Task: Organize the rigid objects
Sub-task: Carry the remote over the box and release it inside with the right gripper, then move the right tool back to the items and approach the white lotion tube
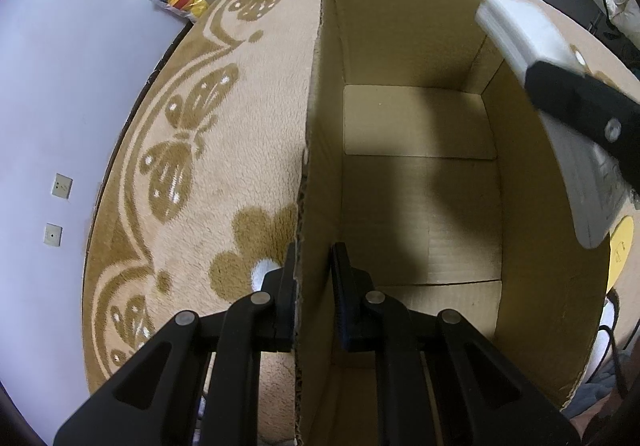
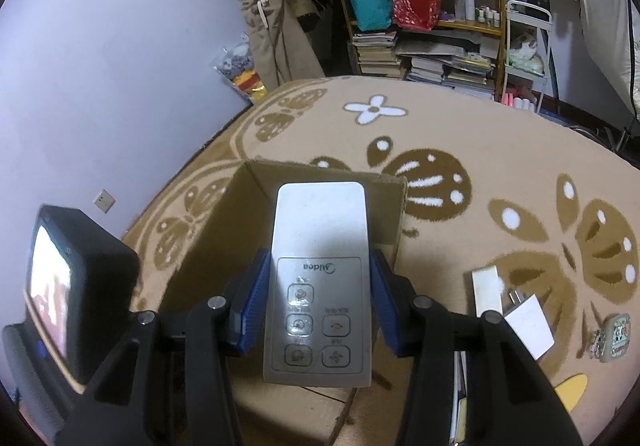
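While gripped by its long sides in the right tool [image 2: 316,310], the white rectangular plastic remote [image 2: 320,278] hangs over the open brown cardboard box [image 2: 256,214]; left tool [image 1: 314,294] straddles the box wall, barely apart. Placing step; next: lower inside, release.

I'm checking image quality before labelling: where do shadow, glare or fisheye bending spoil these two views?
Left wrist view: shadow darkens the cardboard box floor; the rug edge bends strongly. Right wrist view: glare whitens the buttons on the remote held by the right gripper; the shelf leans.
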`<move>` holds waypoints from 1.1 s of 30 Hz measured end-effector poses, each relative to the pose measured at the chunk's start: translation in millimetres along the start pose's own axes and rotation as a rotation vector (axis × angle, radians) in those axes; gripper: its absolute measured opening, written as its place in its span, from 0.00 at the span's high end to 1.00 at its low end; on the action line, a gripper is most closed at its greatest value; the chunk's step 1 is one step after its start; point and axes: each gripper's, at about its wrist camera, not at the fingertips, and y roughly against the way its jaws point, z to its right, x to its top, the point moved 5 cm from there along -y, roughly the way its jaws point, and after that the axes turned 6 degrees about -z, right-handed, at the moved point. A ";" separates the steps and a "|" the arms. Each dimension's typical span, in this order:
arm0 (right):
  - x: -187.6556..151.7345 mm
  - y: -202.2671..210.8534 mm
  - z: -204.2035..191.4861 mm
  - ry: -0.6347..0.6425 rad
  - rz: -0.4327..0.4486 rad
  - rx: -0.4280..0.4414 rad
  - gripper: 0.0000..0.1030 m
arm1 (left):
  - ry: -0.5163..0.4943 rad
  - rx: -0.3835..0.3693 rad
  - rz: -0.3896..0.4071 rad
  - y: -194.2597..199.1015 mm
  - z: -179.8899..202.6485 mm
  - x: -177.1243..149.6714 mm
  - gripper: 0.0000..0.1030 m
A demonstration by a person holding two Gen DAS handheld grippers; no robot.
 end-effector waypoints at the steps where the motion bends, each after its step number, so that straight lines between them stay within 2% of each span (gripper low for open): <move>1: -1.8 -2.1 -0.3 0.007 -0.005 -0.001 0.50 | 0.003 -0.004 -0.001 -0.3 -0.7 -0.1 0.87; 5: -7.8 -6.4 -1.8 0.027 -0.006 -0.021 0.50 | 0.011 -0.014 -0.004 -0.4 -1.6 0.0 0.87; 12: -4.6 -4.0 -5.2 0.004 0.015 -0.001 0.51 | 0.030 -0.018 -0.006 -0.9 -6.9 -0.2 0.87; 21: -5.5 11.9 -5.7 0.040 0.043 -0.039 0.50 | 0.030 -0.018 -0.008 -2.1 -7.8 -0.7 0.87; 29: -8.5 34.5 29.0 -0.022 0.084 -0.084 0.22 | 0.033 -0.023 -0.010 -1.6 -8.4 -0.5 0.87; 33: -14.2 42.1 59.1 -0.089 0.094 -0.113 0.03 | 0.036 -0.028 -0.012 -1.6 -9.3 -0.9 0.87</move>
